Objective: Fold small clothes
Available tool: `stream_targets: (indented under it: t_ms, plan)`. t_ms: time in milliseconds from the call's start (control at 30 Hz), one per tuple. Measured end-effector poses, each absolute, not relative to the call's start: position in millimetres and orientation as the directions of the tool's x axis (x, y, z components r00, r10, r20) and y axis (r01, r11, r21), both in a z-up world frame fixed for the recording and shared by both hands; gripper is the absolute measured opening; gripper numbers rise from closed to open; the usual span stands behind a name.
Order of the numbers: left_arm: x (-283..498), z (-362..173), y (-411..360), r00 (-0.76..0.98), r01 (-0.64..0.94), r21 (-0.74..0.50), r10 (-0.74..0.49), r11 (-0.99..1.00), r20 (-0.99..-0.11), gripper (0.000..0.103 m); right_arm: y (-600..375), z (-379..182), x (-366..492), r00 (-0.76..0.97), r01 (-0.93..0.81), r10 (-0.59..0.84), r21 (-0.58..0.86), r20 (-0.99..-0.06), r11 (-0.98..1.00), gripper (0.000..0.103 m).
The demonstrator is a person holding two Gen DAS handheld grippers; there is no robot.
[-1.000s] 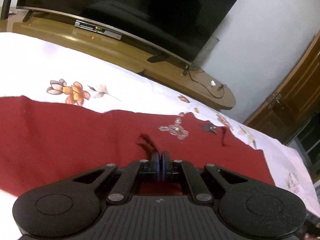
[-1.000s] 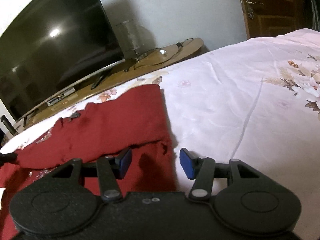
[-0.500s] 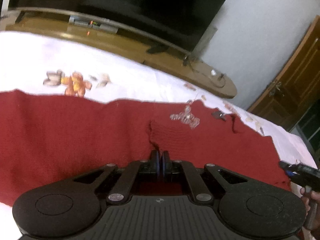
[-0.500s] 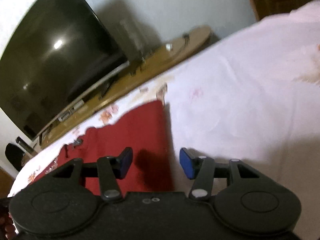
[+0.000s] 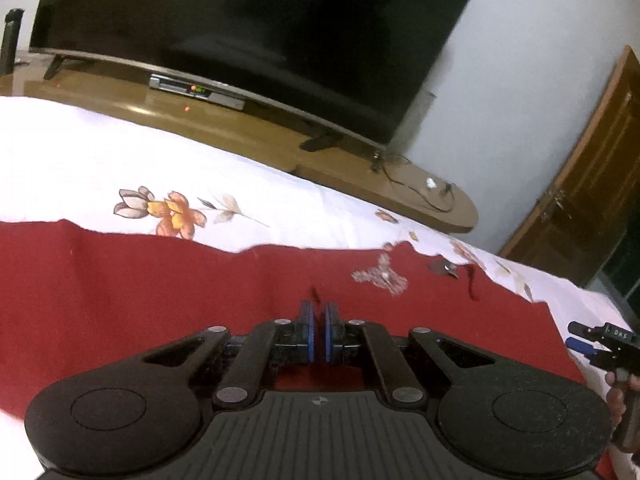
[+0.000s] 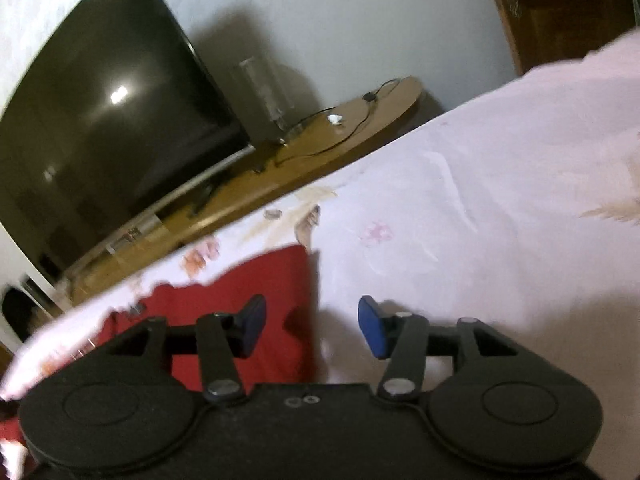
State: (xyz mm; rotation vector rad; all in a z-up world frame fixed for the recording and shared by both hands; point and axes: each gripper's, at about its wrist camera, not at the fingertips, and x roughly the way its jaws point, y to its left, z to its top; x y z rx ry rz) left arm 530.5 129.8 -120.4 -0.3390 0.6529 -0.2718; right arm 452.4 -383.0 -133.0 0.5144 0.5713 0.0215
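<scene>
The red garment [image 5: 160, 304] lies spread flat on the white floral bedsheet [image 5: 100, 160], filling the left view from nine to three o'clock. The left gripper [image 5: 319, 322] is clenched, apparently pinching its near edge. The right gripper [image 6: 310, 326] gapes wide over the garment's right edge, at twelve o'clock from its body. I'd judge the fold is being set up; next the right must close on that edge.

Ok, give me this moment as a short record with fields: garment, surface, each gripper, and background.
garment: red knit garment, spread flat
surface: white floral bedsheet
left gripper: fingers nearly closed with a narrow gap, low over the garment; a grasp cannot be told
right gripper: open, straddling the garment's right edge
background: dark television on a wooden stand, wooden door
</scene>
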Motion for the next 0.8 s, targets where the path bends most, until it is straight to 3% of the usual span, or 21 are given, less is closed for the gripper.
stream_targets:
  t_ms: [67, 100, 133, 167, 233, 267, 300, 333, 400, 500, 600, 667, 700, 733, 767, 800]
  plan:
    - [543.5, -124.2, 127.3, 0.748, 0.125, -0.374, -0.334, 0.919, -0.573, 0.021, -387.1, -136.8, 469.0, 0.843, 0.104, 0.195, 0.507, -0.502, 0.856, 0.049]
    - [548.2, -126.8, 124.5, 0.741, 0.118, -0.366, -0.328, 0.923, -0.586, 0.042, -385.9, -138.7, 478.2, 0.837, 0.103, 0.199, 0.505, -0.509, 0.857, 0.049]
    - [551.1, -128.8, 121.8, 0.74, 0.116, -0.362, -0.323, 0.925, -0.59, 0.052, -386.1, -142.0, 487.9, 0.829, 0.101, 0.214, 0.514, -0.517, 0.852, 0.048]
    - [553.6, -130.0, 117.9, 0.737, 0.126, -0.359, -0.33, 0.925, -0.59, 0.052, -387.4, -144.3, 494.1, 0.823, 0.093, 0.237, 0.533, -0.517, 0.841, 0.048]
    - [557.6, -132.9, 106.8, 0.723, 0.148, -0.326, -0.327, 0.934, -0.609, 0.05, -387.0, -147.1, 502.7, 0.813, 0.077, 0.275, 0.563, -0.512, 0.823, 0.042]
    - [558.1, -133.5, 101.0, 0.721, 0.163, -0.3, -0.321, 0.94, -0.614, 0.04, -386.6, -146.3, 504.3, 0.809, 0.072, 0.281, 0.562, -0.516, 0.824, 0.037]
    - [559.4, -133.8, 95.9, 0.715, 0.177, -0.276, -0.316, 0.945, -0.624, 0.011, -384.1, -146.0, 506.7, 0.8, 0.065, 0.286, 0.55, -0.528, 0.833, 0.022]
    - [560.0, -133.0, 94.9, 0.714, 0.176, -0.282, -0.32, 0.943, -0.623, 0.009, -380.0, -145.3, 508.7, 0.791, 0.06, 0.28, 0.524, -0.545, 0.85, 0.01]
    - [552.9, -129.1, 98.3, 0.748, 0.167, -0.298, -0.318, 0.94, -0.582, 0.007, -370.9, -139.1, 504.1, 0.803, 0.041, 0.235, 0.443, -0.548, 0.896, 0.009]
    - [547.1, -134.3, 100.6, 0.755, 0.147, -0.295, -0.3, 0.944, -0.583, 0.007, -369.3, -126.5, 489.4, 0.842, 0.034, 0.195, 0.412, -0.502, 0.911, 0.008]
    - [550.3, -140.4, 100.5, 0.759, 0.125, -0.315, -0.296, 0.941, -0.581, 0.008, -357.4, -142.3, 502.8, 0.794, 0.061, 0.137, 0.302, -0.592, 0.951, 0.009]
    - [549.6, -140.6, 102.3, 0.756, 0.128, -0.324, -0.303, 0.937, -0.58, 0.013, -360.4, -142.4, 503.9, 0.8, 0.065, 0.142, 0.319, -0.583, 0.945, 0.013]
    - [548.3, -139.1, 104.8, 0.755, 0.131, -0.33, -0.31, 0.935, -0.577, 0.02, -362.8, -140.2, 501.4, 0.802, 0.075, 0.143, 0.335, -0.58, 0.939, 0.021]
    - [543.9, -135.6, 108.4, 0.762, 0.122, -0.332, -0.303, 0.935, -0.573, 0.037, -364.2, -136.1, 494.5, 0.814, 0.094, 0.12, 0.333, -0.569, 0.938, 0.032]
    - [535.0, -130.0, 114.2, 0.786, 0.093, -0.321, -0.268, 0.942, -0.557, 0.051, -363.7, -131.3, 486.9, 0.829, 0.107, 0.095, 0.323, -0.551, 0.94, 0.033]
    - [522.5, -124.7, 122.1, 0.82, 0.068, -0.312, -0.231, 0.948, -0.523, 0.077, -364.8, -126.1, 475.9, 0.846, 0.104, 0.087, 0.322, -0.525, 0.941, 0.033]
